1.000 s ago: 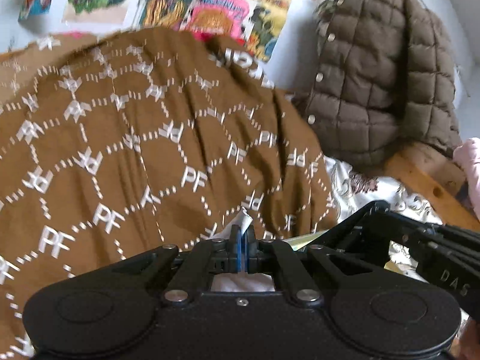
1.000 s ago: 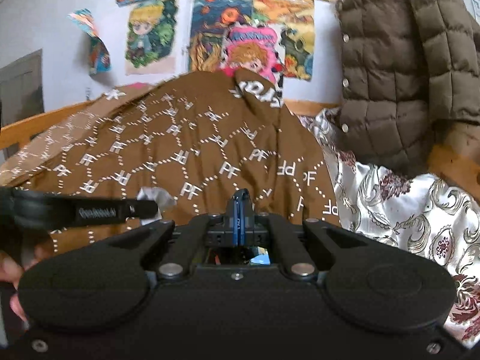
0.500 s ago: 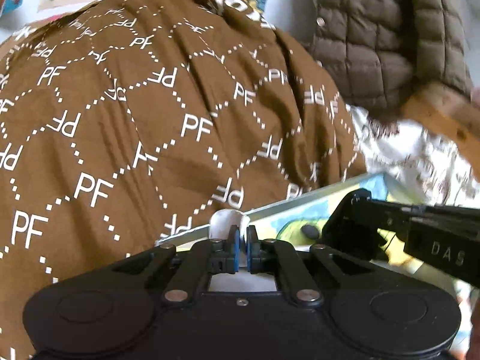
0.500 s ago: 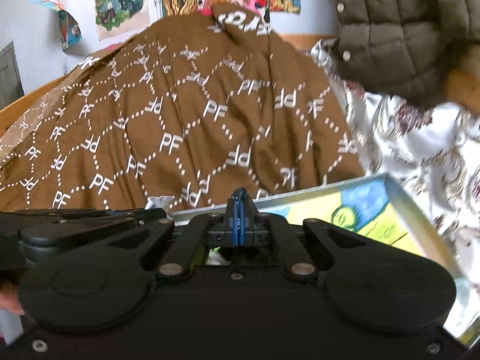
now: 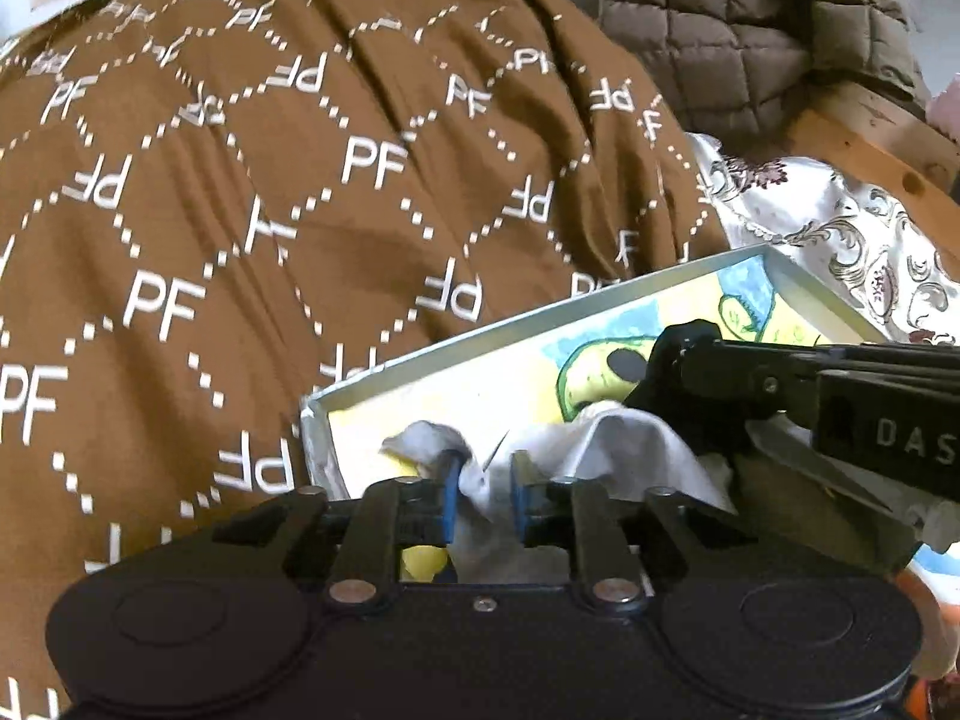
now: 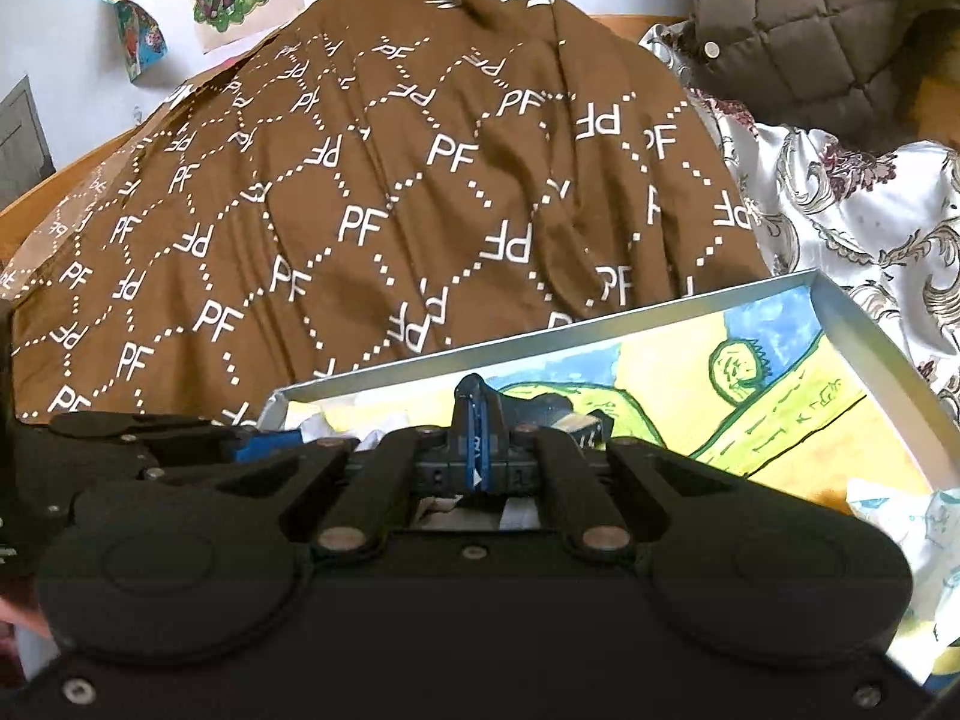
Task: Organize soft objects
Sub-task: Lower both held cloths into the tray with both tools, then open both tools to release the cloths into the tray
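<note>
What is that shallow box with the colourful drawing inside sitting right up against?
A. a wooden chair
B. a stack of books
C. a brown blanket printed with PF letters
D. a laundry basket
C: the box's far rim meets the brown PF-patterned blanket heaped directly behind it.

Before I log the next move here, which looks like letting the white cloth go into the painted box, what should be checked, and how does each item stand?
1. White cloth is over the open box, not the bedding: ok.
2. Left gripper is letting go: ok, its jaws are opening, with cloth between them but no longer pinched.
3. Right gripper is shut: ok. Whether it pinches the cloth: cannot tell, its tips hide the contact.
4. Brown PF blanket stays outside the box: ok, it lies against the far rim.
5. Cloth is folded neatly: not ok, it is bunched.
6. Room left in the box: ok, the painted floor is mostly bare.
</note>
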